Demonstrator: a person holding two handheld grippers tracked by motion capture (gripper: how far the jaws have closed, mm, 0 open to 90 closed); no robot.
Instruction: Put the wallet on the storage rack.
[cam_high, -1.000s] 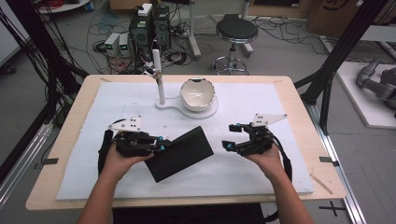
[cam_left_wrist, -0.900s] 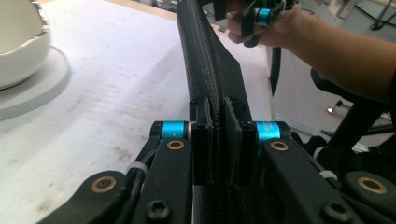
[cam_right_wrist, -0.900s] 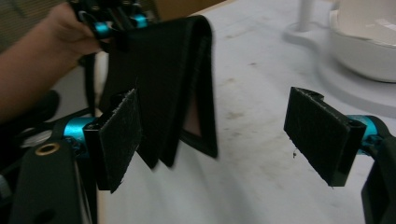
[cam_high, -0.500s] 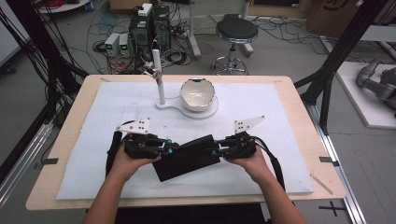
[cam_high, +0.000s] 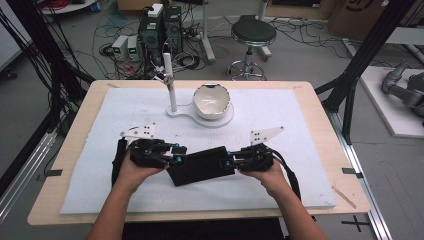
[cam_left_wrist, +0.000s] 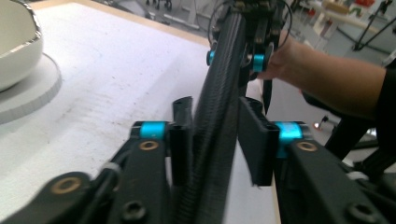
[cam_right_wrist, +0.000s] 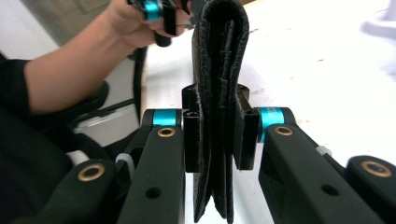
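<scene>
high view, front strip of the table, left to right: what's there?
left gripper → black folded case, held at both ends → right gripper. Farther back, the white post stands left of the white bowl.

Black gripper (cam_right_wrist: 219, 140) arms, cyan joints, brass-ringed screw holes

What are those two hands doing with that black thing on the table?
A person holds a gripper in each hand and has a black wallet between them. The right gripper is clamped on one end of it. The left gripper has the other end between its jaws, one jaw pressed to it and the other a little off. Behind them, a white bowl sits on a white stand, untouched.
</scene>
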